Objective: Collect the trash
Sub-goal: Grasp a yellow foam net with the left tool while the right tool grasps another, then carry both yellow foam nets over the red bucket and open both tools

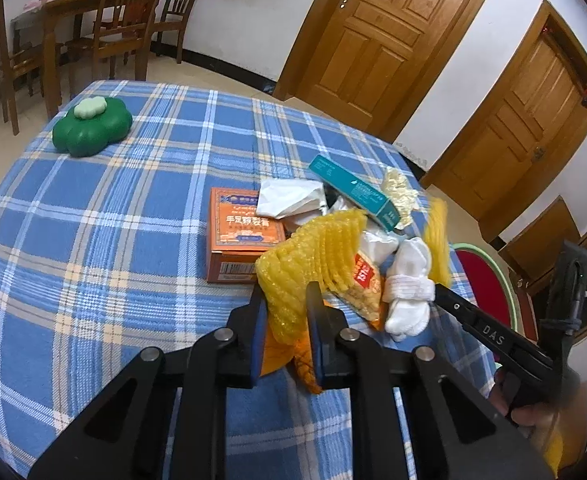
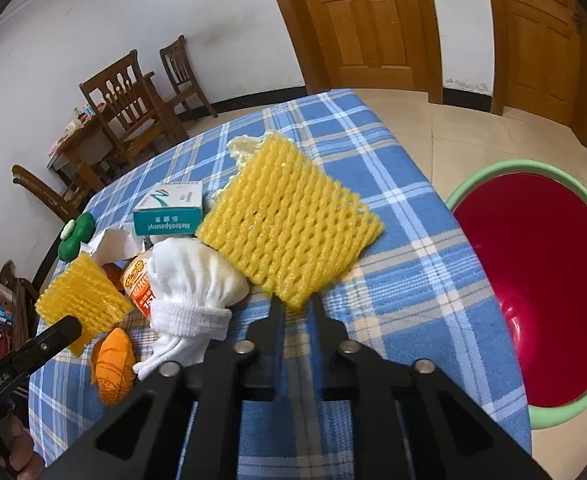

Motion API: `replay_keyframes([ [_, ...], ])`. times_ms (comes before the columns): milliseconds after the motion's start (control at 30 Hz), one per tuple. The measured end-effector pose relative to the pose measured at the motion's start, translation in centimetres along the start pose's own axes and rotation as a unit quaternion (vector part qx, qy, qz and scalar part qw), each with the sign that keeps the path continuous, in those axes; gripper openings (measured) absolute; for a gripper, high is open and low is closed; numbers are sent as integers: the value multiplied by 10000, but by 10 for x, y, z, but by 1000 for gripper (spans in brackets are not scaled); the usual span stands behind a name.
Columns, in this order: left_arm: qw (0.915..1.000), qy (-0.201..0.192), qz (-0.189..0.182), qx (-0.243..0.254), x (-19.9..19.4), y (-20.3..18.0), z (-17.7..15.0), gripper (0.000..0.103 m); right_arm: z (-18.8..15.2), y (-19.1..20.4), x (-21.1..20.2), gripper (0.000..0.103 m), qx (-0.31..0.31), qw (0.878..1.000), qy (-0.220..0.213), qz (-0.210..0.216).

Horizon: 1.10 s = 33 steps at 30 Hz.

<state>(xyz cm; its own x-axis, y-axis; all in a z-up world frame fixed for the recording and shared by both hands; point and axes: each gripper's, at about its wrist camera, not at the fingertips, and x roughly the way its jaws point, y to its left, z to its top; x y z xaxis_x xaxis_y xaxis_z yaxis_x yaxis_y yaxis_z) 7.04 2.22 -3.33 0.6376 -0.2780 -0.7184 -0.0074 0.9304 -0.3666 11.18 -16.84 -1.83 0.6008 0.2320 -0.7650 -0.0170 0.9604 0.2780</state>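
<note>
A pile of trash lies on the blue checked tablecloth. My left gripper is shut on a yellow foam fruit net; it also shows in the right wrist view. My right gripper is shut on a second, larger yellow foam net, seen edge-on in the left wrist view. Between them lie a white sock bundle, an orange snack wrapper, an orange net, a teal box, an orange box and crumpled paper.
A red bin with a green rim stands on the floor just past the table's right edge. A green flower-shaped container sits at the table's far left. Wooden chairs, a dining table and two wooden doors are behind.
</note>
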Motion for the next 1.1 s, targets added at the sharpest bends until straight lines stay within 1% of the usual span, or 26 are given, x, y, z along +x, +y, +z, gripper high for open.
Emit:
replay_keyframes([
  [33, 10000, -29, -10, 28, -2, -1, 0, 18, 0, 0, -2, 9, 11, 10000, -19, 6],
  [167, 9998, -154, -68, 120, -14, -7, 1, 18, 0, 0, -16, 8, -14, 9998, -216, -6],
  [467, 9988, -314, -164, 345, -33, -25, 2, 18, -6, -2, -49, 7, 39, 9986, -531, 35],
  [600, 9981, -308, -214, 482, -36, -38, 2, 18, -10, -9, -65, 7, 131, 9976, -677, -9],
  [733, 9972, -271, -285, 635, -35, -51, 2, 18, -13, -19, -77, 7, 221, 9963, -818, -159],
  [1100, 9922, -81, -495, 1141, -21, -105, -1, 18, -24, -62, -107, 7, 651, 9903, -1124, -494],
])
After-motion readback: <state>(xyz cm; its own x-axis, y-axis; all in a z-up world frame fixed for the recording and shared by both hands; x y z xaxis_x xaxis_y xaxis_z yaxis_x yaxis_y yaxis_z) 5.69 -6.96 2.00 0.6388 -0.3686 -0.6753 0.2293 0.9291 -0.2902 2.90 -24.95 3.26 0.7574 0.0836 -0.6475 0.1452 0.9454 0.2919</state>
